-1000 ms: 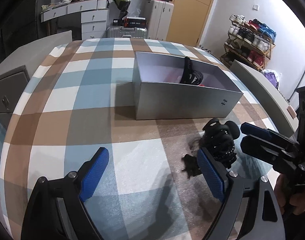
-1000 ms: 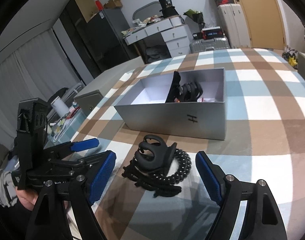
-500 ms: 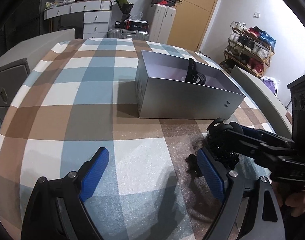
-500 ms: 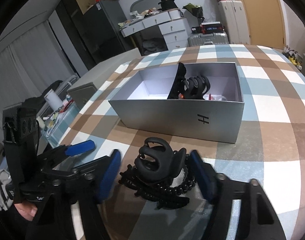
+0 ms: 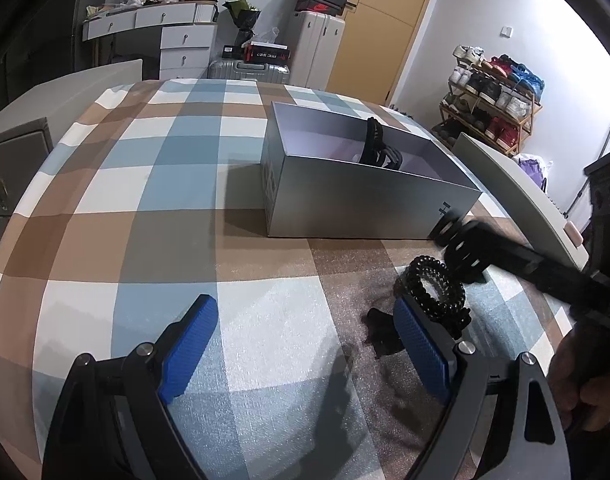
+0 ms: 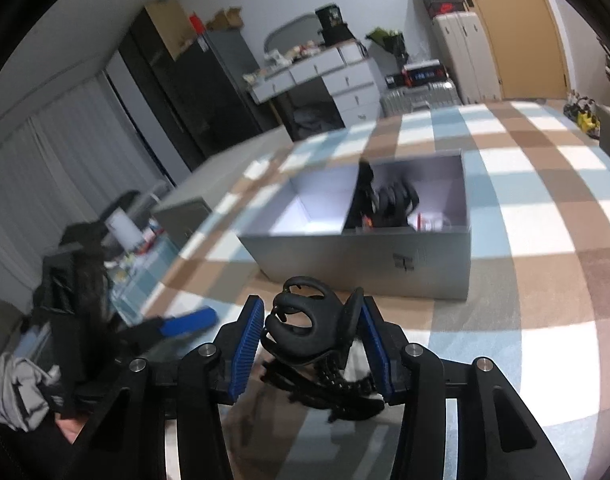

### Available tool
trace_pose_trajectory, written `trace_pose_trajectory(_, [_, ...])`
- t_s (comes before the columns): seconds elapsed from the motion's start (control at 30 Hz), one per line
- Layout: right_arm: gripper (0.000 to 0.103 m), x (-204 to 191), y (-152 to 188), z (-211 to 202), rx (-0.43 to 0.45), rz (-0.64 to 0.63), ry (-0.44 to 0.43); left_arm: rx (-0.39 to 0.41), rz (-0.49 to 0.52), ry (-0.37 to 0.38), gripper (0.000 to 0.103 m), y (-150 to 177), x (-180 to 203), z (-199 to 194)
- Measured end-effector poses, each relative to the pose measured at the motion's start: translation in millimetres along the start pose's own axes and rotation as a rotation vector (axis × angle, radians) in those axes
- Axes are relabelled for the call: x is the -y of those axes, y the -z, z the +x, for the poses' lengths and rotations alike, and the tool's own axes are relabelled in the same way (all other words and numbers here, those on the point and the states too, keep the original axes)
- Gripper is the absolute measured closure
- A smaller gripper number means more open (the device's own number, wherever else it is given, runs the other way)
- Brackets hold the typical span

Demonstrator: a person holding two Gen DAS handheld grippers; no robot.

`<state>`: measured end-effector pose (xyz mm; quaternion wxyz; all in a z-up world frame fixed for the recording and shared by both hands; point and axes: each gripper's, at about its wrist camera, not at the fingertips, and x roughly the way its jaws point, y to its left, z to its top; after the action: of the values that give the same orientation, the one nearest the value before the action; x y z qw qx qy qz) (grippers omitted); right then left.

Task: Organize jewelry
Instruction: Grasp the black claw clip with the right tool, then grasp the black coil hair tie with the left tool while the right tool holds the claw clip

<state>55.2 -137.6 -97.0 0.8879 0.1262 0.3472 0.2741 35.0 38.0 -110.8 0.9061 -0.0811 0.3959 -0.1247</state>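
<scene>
My left hand-held gripper (image 5: pixel 301 352) is released, its blue pads wide apart above the checked table (image 5: pixel 117 184), and it holds nothing. Just right of it, on the near part of the table, lies the black beaded bracelet (image 5: pixel 435 290), touching the right pad, and a dark piece that I cannot name lies beside it. Further right, my right hand-held gripper (image 6: pixel 311 340) is clenched on the black claw clip (image 6: pixel 303 330). The clip is matte, with curved teeth, and the beads seem to hang under it, so I think the bracelet may be caught on it.

I judge that the step is to carry the clip to the silver box (image 6: pixel 369 252), which stands on the far side and already has another black clip inside. To do it well, I should lift slowly, watch whether the beads follow, and let go only over the open box.
</scene>
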Motion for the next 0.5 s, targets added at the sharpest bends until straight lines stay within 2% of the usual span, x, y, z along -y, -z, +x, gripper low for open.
trace_pose_trajectory(0.27, [0.056, 5, -5, -32, 0.089, 0.002, 0.005, -0.033, 0.042, 0.041, 0.016, 1, 8, 1])
trace_pose_trajectory(0.5, [0.056, 15, 1, -51, 0.116, 0.001, 0.026, -0.103, 0.121, 0.078, 0.016, 2, 24, 6])
